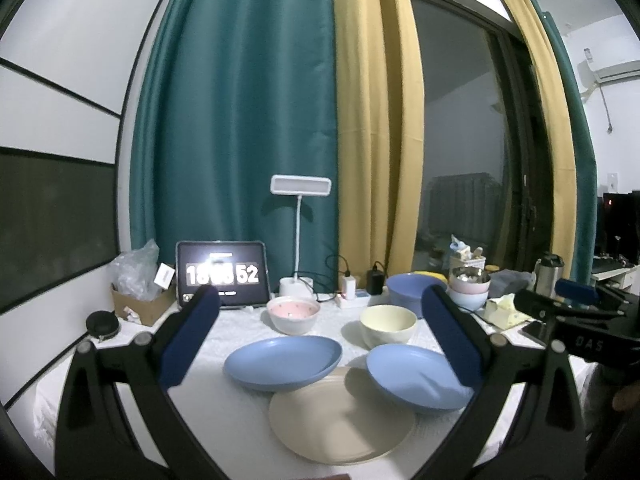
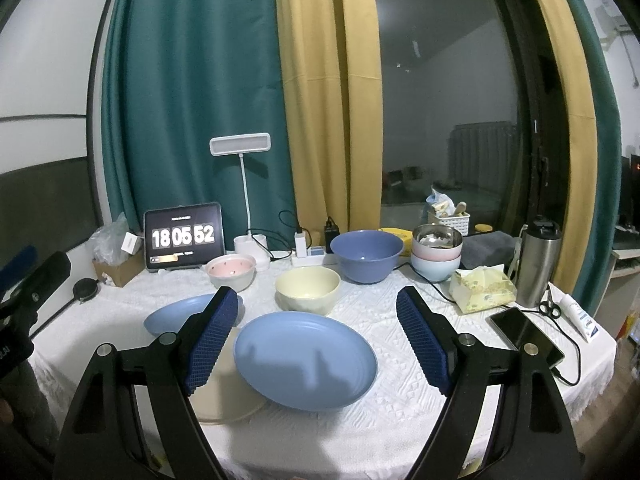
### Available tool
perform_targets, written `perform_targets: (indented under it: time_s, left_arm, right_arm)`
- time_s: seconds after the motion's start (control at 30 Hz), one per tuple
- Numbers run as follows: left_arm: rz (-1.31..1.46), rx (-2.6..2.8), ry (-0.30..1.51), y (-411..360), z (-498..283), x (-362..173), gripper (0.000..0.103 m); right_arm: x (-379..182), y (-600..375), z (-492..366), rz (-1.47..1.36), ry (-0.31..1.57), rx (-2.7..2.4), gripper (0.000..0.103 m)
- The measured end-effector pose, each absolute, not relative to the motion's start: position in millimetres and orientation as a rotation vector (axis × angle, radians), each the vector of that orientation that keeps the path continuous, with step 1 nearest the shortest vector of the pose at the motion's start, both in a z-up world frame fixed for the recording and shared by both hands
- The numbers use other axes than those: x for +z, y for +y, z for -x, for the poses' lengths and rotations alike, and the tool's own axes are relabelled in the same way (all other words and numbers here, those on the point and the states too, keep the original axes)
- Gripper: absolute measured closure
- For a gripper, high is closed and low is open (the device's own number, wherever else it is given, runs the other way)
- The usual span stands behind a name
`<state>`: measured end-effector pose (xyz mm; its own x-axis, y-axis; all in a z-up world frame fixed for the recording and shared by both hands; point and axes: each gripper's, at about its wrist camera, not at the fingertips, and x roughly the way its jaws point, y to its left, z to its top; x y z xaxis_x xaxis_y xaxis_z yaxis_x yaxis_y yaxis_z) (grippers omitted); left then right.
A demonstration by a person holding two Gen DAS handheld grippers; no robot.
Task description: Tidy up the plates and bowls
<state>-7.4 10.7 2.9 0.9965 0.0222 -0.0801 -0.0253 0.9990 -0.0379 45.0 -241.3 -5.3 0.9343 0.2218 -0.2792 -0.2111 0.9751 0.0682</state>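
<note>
Grippers, left (image 1: 320,328) and right (image 2: 316,332), gape empty; nothing sorted yet. Next we pinch the lower-centre plate (image 2: 306,362) rim.

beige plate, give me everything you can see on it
The beige plate is round, shallow and matte, plastic-looking, with a low raised rim. It lies flat on the white tablecloth, nearest the camera of the three plates. The left blue plate and the right blue plate each overlap its far edge, resting partly on it. It holds nothing. In the right wrist view the open right gripper hides most of it; neither gripper touches it.
</note>
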Motion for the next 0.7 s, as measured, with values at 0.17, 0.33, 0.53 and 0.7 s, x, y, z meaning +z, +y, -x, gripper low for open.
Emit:
perform_targets:
  time_s: [0.17,0.33,0.53,0.7]
  left_arm:
    - [0.04,0.024,0.078,9.9,8.5,3.1,0.001]
    - [0.039,0.022,0.077,9.9,9.0,2.3,0.001]
    - [0.039,0.023,0.077,10.1,8.6,2.5,0.001]
    - [0.041,0.027,0.082,9.6,6.4,1.1,0.001]
  right_arm:
    - [-5.7,-241.6,-45.5,-0.039,0.289,0.221,0.019]
    - [-6.1,-242.7,-45.2,-0.04,0.29,0.222,0.019]
    - [-6.6,-241.0,-42.7,-0.039,0.293,0.227,0.019]
    - [-10.1,-240.2,-42.1,-0.04,0.297,0.229,0.019]
